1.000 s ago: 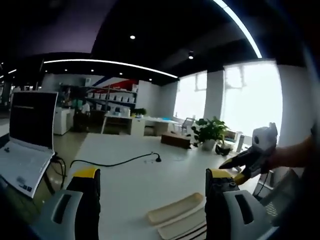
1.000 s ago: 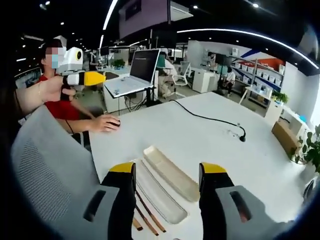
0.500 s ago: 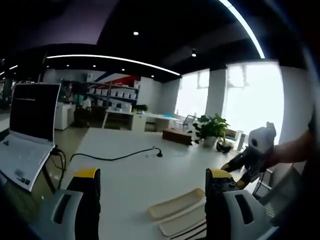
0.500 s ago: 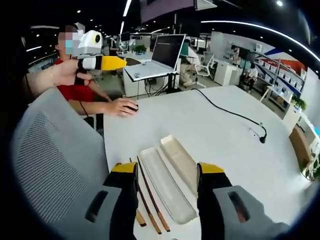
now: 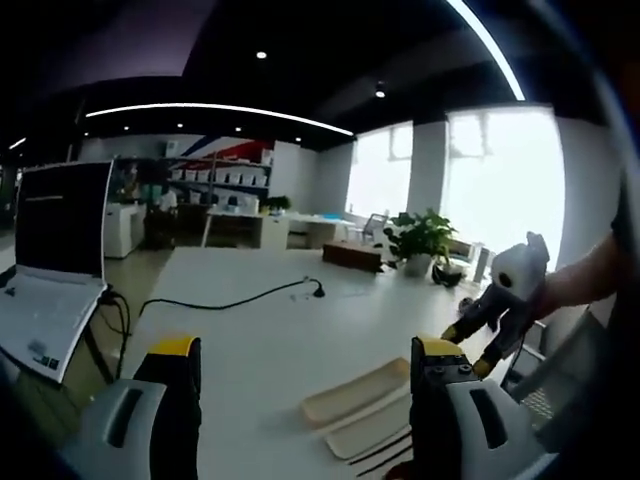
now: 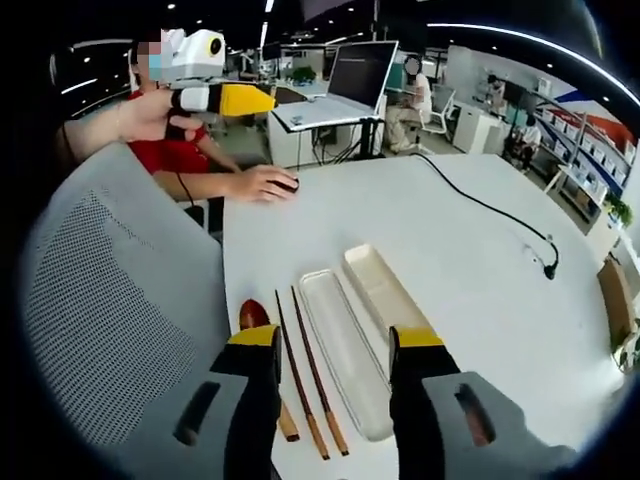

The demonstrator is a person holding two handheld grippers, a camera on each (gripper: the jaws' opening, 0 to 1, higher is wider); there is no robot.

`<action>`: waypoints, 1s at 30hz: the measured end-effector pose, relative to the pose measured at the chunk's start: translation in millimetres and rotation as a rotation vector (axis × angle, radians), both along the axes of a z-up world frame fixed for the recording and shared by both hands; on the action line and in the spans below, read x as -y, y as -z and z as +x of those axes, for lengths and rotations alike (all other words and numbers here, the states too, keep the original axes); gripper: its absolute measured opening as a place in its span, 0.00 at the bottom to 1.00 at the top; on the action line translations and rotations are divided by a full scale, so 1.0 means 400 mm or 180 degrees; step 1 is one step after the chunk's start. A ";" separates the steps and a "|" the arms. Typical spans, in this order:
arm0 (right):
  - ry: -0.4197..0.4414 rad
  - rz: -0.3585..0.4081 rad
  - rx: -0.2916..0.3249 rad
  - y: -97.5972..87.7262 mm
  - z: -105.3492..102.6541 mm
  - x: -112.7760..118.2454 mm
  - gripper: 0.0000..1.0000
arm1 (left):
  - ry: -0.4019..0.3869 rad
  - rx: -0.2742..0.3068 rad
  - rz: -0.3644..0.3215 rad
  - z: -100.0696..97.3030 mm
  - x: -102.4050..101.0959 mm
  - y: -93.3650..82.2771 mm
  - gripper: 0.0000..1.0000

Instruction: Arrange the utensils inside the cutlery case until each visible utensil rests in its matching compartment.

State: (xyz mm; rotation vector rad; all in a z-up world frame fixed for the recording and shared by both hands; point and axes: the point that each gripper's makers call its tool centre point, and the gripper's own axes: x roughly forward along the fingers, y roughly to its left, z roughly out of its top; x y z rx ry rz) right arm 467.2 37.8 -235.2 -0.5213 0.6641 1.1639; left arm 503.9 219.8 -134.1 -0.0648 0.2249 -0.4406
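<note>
Two long pieces of the cutlery case lie side by side on the white table: a cream tray and a paler clear tray. Left of them lie two dark wooden chopsticks and a wooden spoon with a reddish bowl. My right gripper hovers above them, open and holding nothing. In the left gripper view the same trays and chopsticks sit low between the open jaws of my left gripper. The left gripper is held high and away from the table; the right gripper is at the right.
A grey mesh chair back stands against the near table edge. A black cable runs across the table. A laptop sits beyond the far end. Another person's hand rests on a mouse. A potted plant stands at the table's end.
The right gripper view has shifted, so the chopsticks and spoon now show in full. The left gripper view has drifted slightly. Nothing on the table has moved.
</note>
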 end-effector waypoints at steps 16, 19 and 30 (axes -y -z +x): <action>-0.0394 -0.0456 -0.0339 0.158 -0.049 0.010 0.28 | 0.0222 -0.0117 0.0148 -0.009 0.035 0.032 0.89; -0.0434 -0.0457 -0.0359 0.164 -0.053 0.004 0.26 | 0.0215 -0.0115 0.0216 -0.010 0.031 0.033 0.89; -0.0618 -0.0545 -0.0398 0.191 -0.069 -0.020 0.25 | 0.0190 -0.0101 0.0219 -0.011 0.026 0.029 0.88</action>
